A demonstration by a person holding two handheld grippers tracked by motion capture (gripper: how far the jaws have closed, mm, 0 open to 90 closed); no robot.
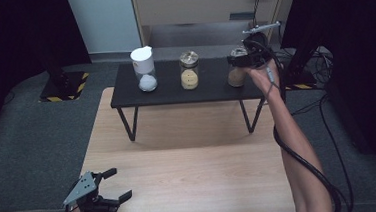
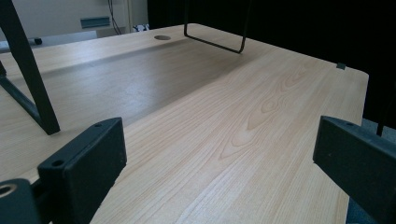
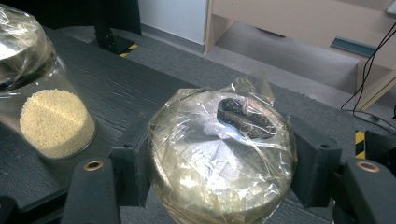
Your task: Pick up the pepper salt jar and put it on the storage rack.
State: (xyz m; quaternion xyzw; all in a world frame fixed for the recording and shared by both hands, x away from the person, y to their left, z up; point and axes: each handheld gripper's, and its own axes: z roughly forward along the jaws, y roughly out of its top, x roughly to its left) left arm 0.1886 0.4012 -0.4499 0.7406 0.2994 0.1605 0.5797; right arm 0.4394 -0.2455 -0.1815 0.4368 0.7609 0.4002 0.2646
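Three jars stand in a row on a low black shelf [image 1: 170, 93]. The right jar [image 1: 235, 76] holds brownish contents, and its gold lid [image 3: 205, 177] is wrapped in clear film with a small ring handle on top. My right gripper [image 1: 245, 58] reaches over this jar, and in the right gripper view the right gripper [image 3: 217, 161] has a jaw pressed against each side of the lid. Near the table's front left corner my left gripper [image 1: 120, 183] rests open. Nothing but bare wood lies between the jaws of the left gripper [image 2: 219, 154].
The middle jar [image 1: 189, 72] [image 3: 46, 116] holds pale yellow grains under a gold lid. The left jar [image 1: 144, 69] has a white lid and white contents. The shelf stands on thin black legs [image 2: 32, 79] at the back of the wooden table [image 1: 189, 156].
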